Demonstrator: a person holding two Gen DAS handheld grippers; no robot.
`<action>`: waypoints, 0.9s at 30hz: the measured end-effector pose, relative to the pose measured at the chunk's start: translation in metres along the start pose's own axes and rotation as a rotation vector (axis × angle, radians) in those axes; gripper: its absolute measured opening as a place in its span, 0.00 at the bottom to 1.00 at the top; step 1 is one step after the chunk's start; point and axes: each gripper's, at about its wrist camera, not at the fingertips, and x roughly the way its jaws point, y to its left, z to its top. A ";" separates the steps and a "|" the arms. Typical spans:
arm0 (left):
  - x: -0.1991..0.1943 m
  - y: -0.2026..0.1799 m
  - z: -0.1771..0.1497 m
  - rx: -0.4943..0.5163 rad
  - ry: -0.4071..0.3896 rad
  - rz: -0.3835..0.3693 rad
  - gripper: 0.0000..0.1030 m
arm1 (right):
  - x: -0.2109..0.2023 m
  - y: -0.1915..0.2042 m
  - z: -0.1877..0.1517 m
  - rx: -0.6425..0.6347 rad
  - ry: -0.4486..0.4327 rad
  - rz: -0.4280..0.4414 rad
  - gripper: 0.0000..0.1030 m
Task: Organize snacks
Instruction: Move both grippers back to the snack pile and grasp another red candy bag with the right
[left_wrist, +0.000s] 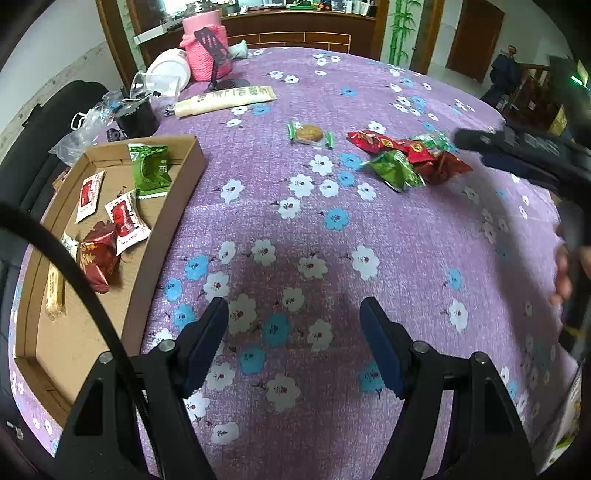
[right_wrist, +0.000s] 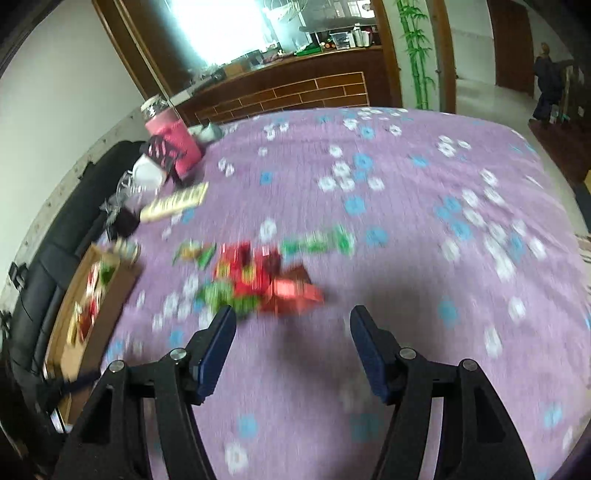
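Observation:
A shallow cardboard tray (left_wrist: 162, 236) sits at the table's left edge and holds a green packet (left_wrist: 151, 170), white-and-red packets (left_wrist: 125, 218) and a red foil snack (left_wrist: 98, 258). A pile of red and green snack packets (left_wrist: 402, 157) lies mid-table, with a wrapped round cake (left_wrist: 309, 133) to its left. My left gripper (left_wrist: 293, 317) is open and empty above bare cloth. My right gripper (right_wrist: 293, 321) is open and empty just in front of the pile (right_wrist: 266, 280); it shows blurred in the left wrist view (left_wrist: 517, 147). The tray also shows in the right wrist view (right_wrist: 122, 291).
A purple flowered cloth (left_wrist: 332, 240) covers the table. At the back left stand a pink knitted container (left_wrist: 207, 48), a white bowl (left_wrist: 170, 68), a cream tube (left_wrist: 225, 99), a black cup (left_wrist: 138, 116) and plastic bags. A black chair (right_wrist: 59, 240) stands left of the table.

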 end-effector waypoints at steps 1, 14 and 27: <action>0.001 0.000 0.002 -0.002 0.005 0.003 0.72 | 0.010 0.001 0.007 0.000 0.011 0.000 0.62; 0.017 0.010 0.024 -0.060 0.026 0.033 0.72 | 0.052 0.022 -0.003 -0.175 0.120 0.057 0.44; 0.032 -0.025 0.083 -0.026 -0.041 0.020 0.72 | 0.034 0.018 -0.028 -0.270 0.130 0.063 0.45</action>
